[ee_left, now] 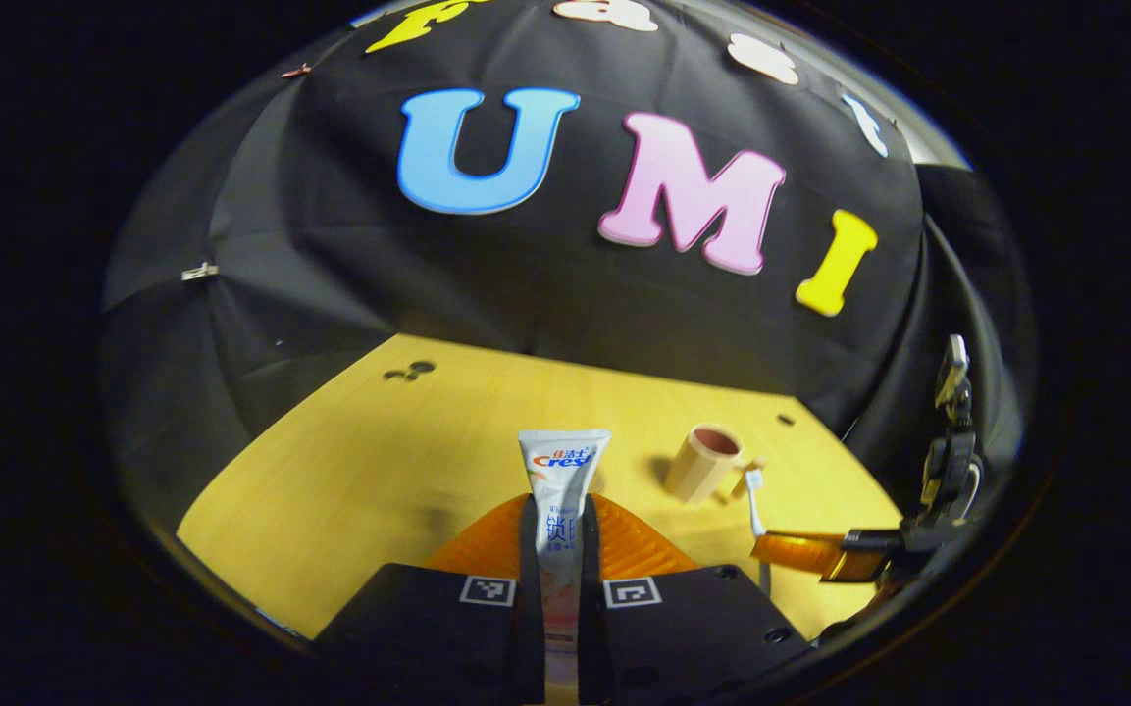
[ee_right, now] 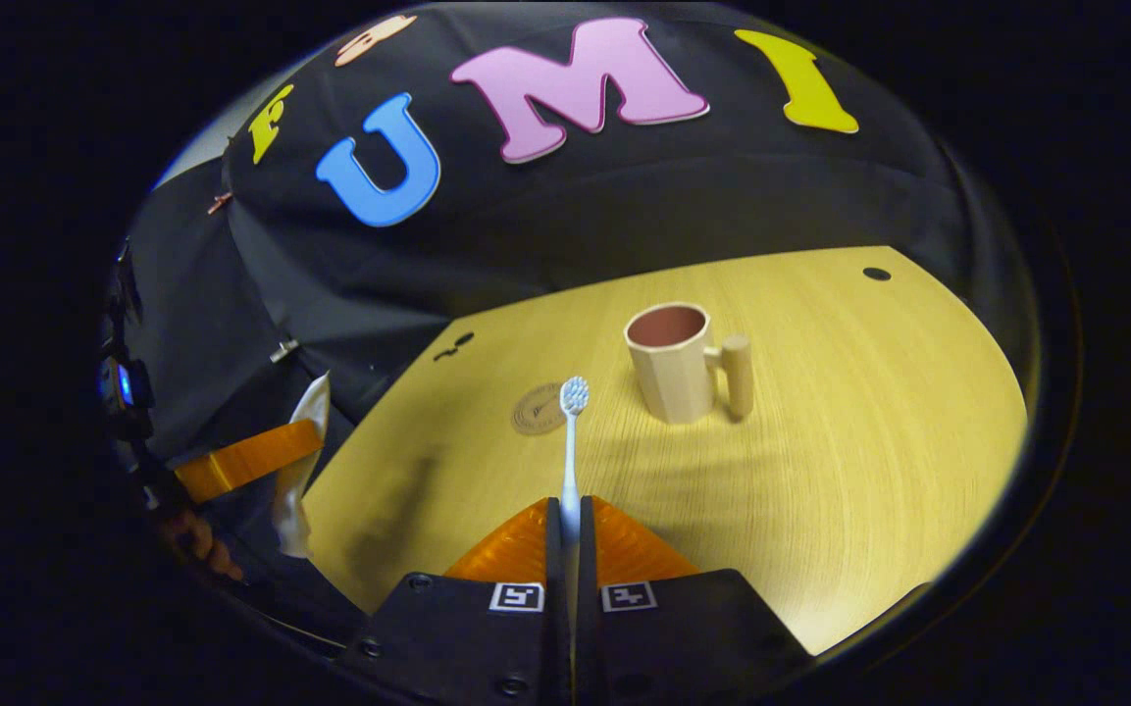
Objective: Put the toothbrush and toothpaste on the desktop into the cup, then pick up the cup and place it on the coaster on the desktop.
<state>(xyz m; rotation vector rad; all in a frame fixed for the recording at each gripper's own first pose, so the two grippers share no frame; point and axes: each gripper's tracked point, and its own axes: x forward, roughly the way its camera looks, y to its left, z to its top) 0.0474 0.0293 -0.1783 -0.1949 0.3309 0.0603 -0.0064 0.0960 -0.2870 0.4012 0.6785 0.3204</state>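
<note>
My left gripper (ee_left: 561,534) is shut on a white toothpaste tube (ee_left: 562,480), which sticks up between its fingers above the wooden desktop (ee_left: 349,490). The right gripper (ee_right: 570,525) is shut on a white toothbrush (ee_right: 571,446), head pointing away. A beige cup (ee_right: 675,363) with a side handle stands upright on the desktop, ahead and to the right of the brush head. A round tan coaster (ee_right: 538,409) lies flat just left of the brush head. In the left gripper view the cup (ee_left: 705,463) stands to the right, with the other gripper (ee_left: 820,551) and the toothbrush (ee_left: 753,500) beside it.
Black cloth walls close the desk at the back and sides. In the right gripper view the other gripper (ee_right: 249,457) holding the tube (ee_right: 295,471) shows at the left edge, with a hand (ee_right: 197,539) below it. Small dark holes (ee_right: 876,274) mark the desktop.
</note>
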